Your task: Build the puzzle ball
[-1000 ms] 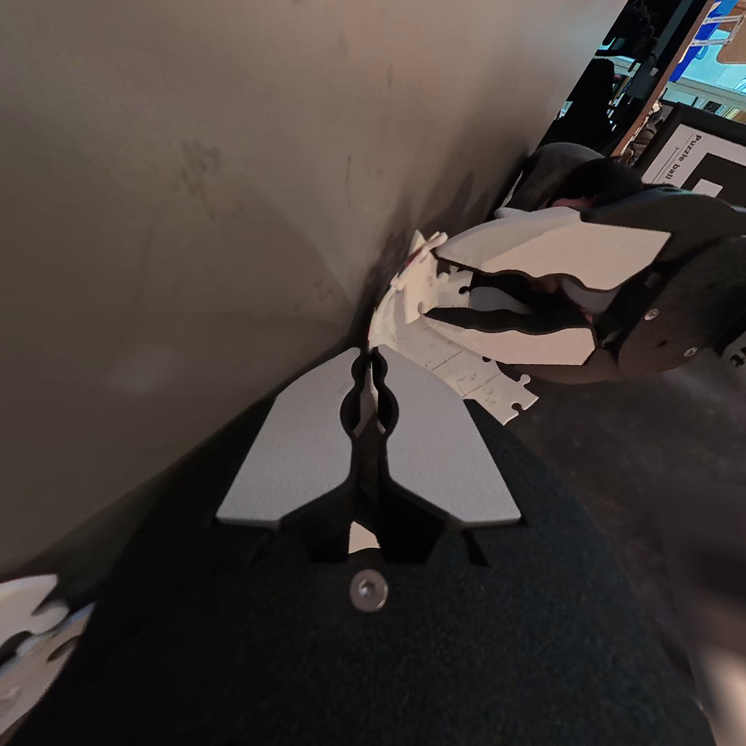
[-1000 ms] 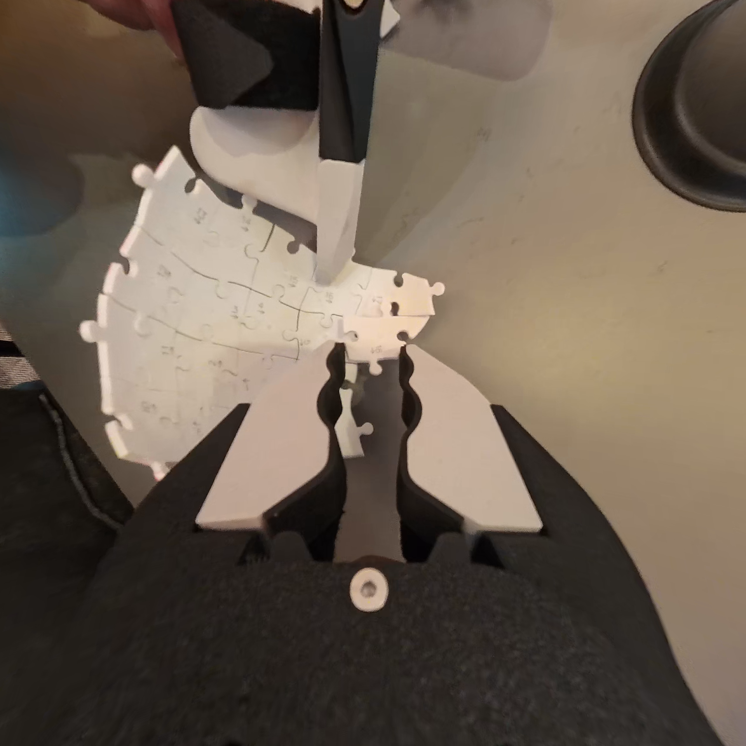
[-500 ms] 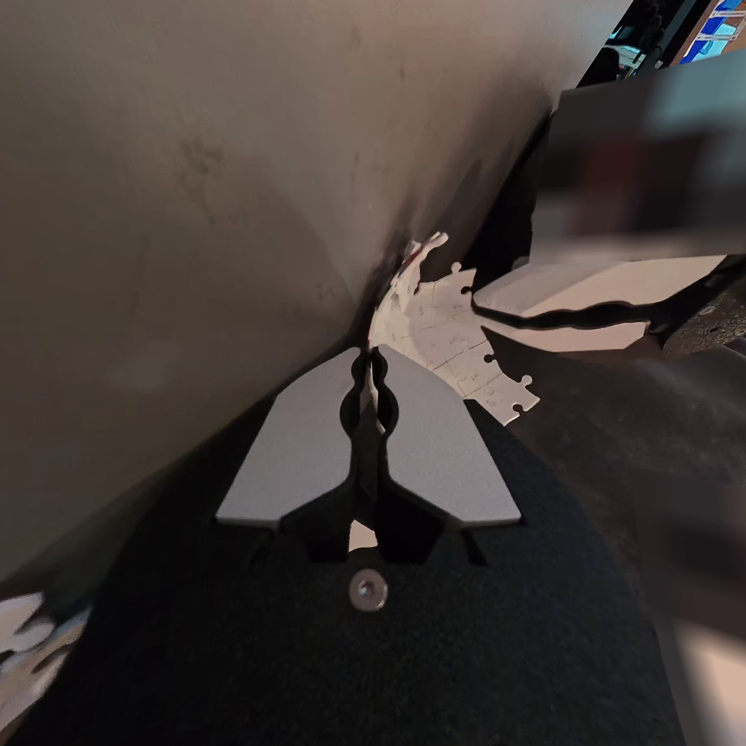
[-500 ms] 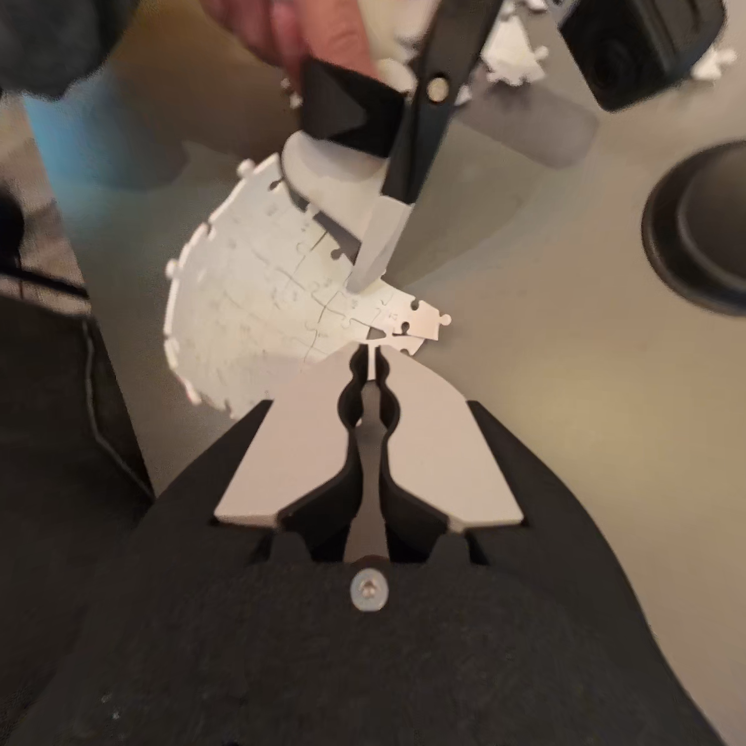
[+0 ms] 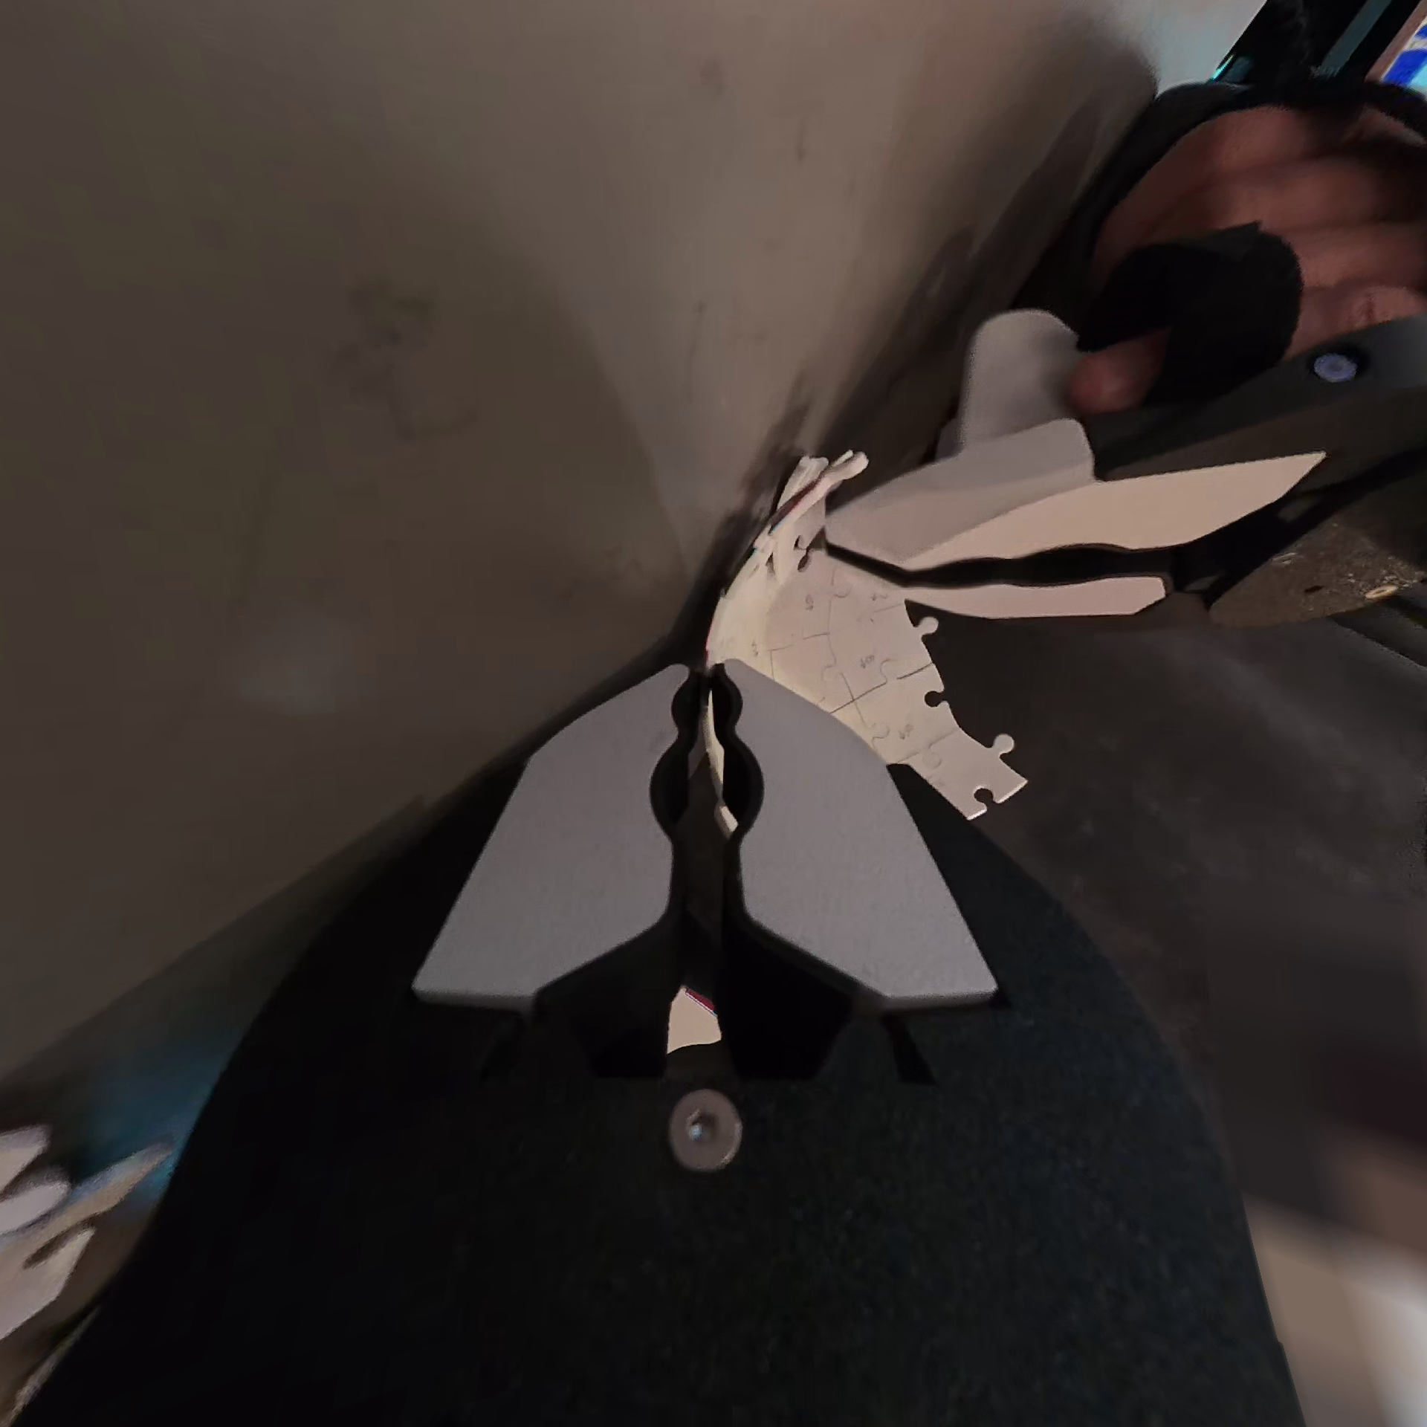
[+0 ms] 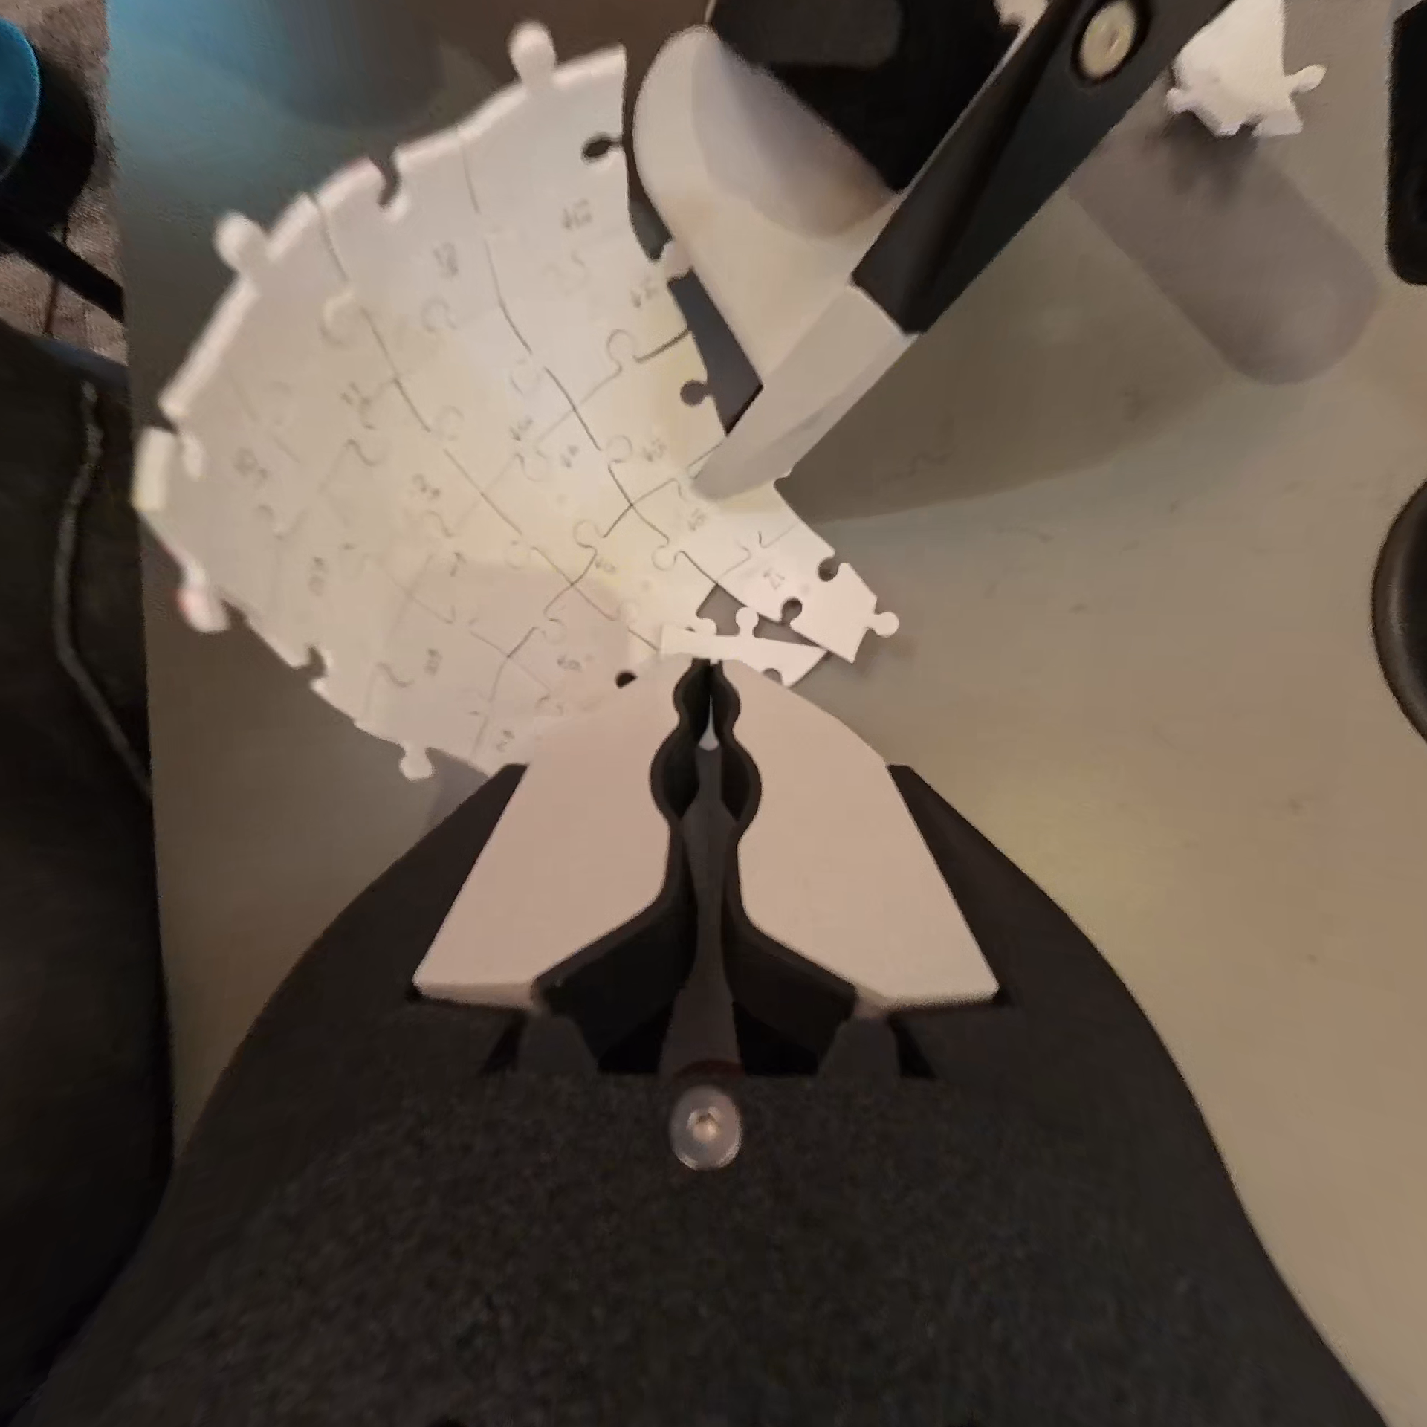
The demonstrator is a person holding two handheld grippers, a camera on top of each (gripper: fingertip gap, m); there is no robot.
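Curved white shell of joined puzzle pieces held above the grey tabletop, nearer than before. Left gripper clamped on its rim. Right gripper, earlier apart, now pinched on a loose white piece at the shell's edge.

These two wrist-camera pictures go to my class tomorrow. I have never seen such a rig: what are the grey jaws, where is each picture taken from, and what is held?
No robot here: a person holds a pincer tool in each hand, each carrying a camera that looks along its two fingers. One picture looks along the left gripper, the other along the right gripper. Both are shut on the curved puzzle shell, a half-built white ball of joined pieces, each on a different part of its edge. Below is a pale table with loose pieces at the back. Each view also shows the other gripper farther off.
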